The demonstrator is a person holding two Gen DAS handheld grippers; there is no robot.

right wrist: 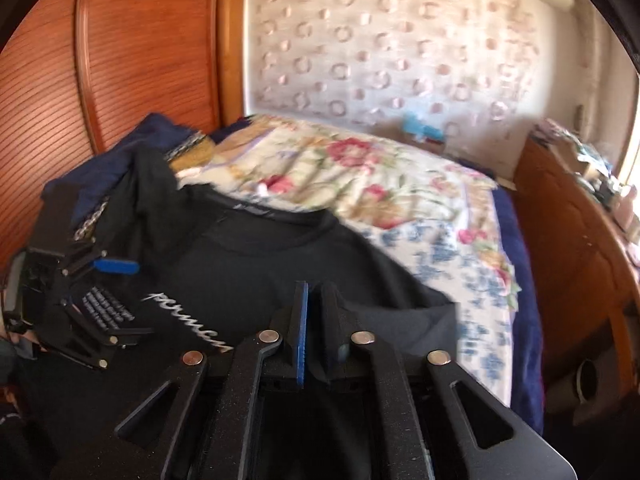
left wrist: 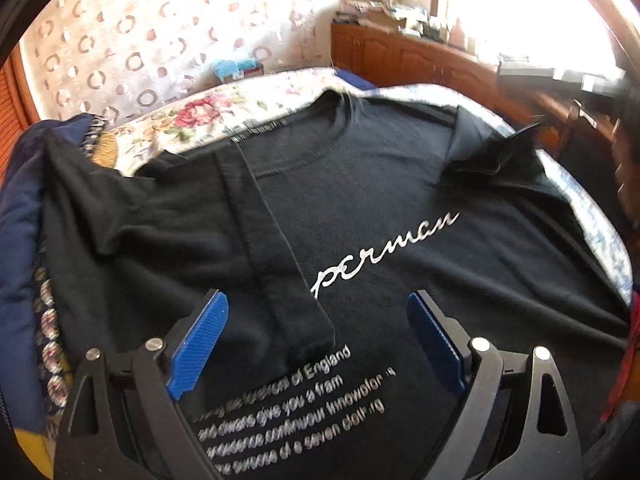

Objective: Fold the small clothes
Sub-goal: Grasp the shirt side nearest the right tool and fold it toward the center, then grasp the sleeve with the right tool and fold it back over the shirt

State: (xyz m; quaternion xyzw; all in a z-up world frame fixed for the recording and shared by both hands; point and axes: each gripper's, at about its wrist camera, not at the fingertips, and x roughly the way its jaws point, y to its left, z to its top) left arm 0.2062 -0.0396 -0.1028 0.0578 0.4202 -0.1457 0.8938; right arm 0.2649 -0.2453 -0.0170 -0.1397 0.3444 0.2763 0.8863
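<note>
Now, left sleeve [left wrist: 276, 248]: folded across black T-shirt [left wrist: 400, 184].
Right gripper [right wrist: 314, 332]: pinching shirt's lower-centre edge; fold pending.
Left gripper [left wrist: 316, 340]: wide apart, empty.

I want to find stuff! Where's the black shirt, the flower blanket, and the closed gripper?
shirt [left wrist: 360, 184]: left wrist view, chest below the collar.
blanket [right wrist: 360, 176]: right wrist view, pink flower patch.
right gripper [right wrist: 314, 300]: right wrist view, fingertips pinching shirt fabric.

Left gripper [left wrist: 318, 344]: black angular linkage arms, silver round pivot bolts, ribbed blue finger pads [left wrist: 199, 344]. Right gripper [right wrist: 316, 334]: same build.
</note>
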